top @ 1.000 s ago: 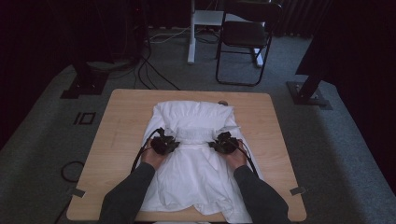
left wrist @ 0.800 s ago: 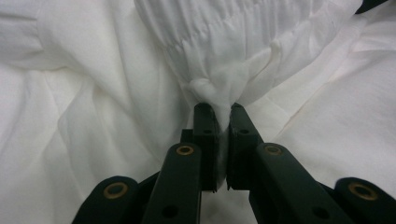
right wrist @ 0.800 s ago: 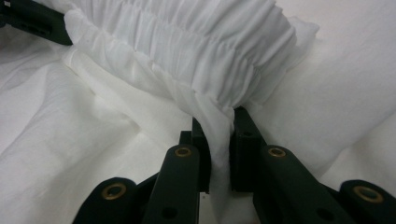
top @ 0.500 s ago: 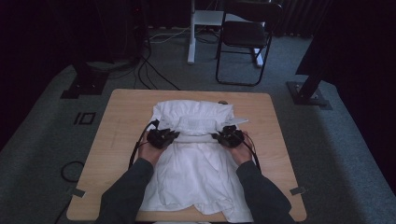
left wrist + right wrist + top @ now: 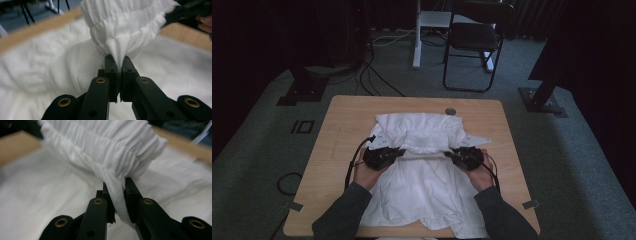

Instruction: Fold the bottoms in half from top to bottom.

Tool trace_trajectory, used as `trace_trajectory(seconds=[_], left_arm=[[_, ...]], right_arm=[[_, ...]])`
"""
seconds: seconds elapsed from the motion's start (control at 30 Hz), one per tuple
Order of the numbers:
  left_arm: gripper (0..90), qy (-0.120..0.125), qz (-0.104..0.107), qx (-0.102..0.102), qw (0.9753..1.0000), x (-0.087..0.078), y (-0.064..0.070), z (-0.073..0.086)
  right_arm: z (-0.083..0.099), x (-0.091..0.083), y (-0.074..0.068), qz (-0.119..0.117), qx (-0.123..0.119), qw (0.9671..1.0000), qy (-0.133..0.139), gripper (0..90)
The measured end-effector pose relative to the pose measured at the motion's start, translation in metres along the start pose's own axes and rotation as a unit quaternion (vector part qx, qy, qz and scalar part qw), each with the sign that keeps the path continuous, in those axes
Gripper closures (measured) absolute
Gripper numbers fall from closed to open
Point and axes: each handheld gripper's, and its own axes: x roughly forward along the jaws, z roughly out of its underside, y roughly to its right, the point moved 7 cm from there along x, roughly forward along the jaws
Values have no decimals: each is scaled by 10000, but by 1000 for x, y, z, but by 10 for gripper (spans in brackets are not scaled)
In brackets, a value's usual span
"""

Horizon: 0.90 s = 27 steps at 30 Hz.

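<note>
A: The left gripper [image 5: 117, 61] is pressed together on the gathered elastic band [image 5: 125, 32] of the white garment [image 5: 422, 180], and a small peak of cloth stands between its jaws. The right gripper [image 5: 117, 185] pinches the same band at the other end; there a strip of cloth runs down between the jaws.

B: And where is the garment itself?

A: It lies on the wooden table [image 5: 342, 125], in the middle and toward 6 o'clock. The near hem reaches the table edge at 6 o'clock. In the high view the left gripper [image 5: 382, 156] is at about 9 o'clock of the cloth and the right gripper [image 5: 466, 157] at about 3 o'clock, with the band stretched between them. Beyond them, toward 12 o'clock, the cloth is already bunched in a fold.

B: What could go wrong from here?

A: I think the hold of the right one is thin. If the hands pull apart too much, the elastic could slip out and snap back. Also, if one hand goes faster toward 12 o'clock, the fold will become crooked. The near hem may drag off the edge if the cloth is pulled.

B: Anything farther?

A: A small round grommet [image 5: 450, 111] at 12 o'clock, and a chair [image 5: 472, 40] on the floor behind.
</note>
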Motion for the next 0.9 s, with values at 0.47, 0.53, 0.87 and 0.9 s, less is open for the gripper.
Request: trace_trajectory(seconds=[0.47,0.53,0.87,0.9], left_arm=[[582,-635,293,-758,9947,22,-4,58],[570,-438,220,-785,9957,12,-9,49],[900,-980,-375,-831,9910,46,-40,32],[900,-1030,-327,-835,9906,51,-40,33]], right_arm=[[63,38,-12,-498,616,9909,-1084,445],[57,29,-11,-433,461,9934,-959,375],[35,33,37,108,1219,9914,-458,816],[38,42,39,187,1169,9912,-595,811]])
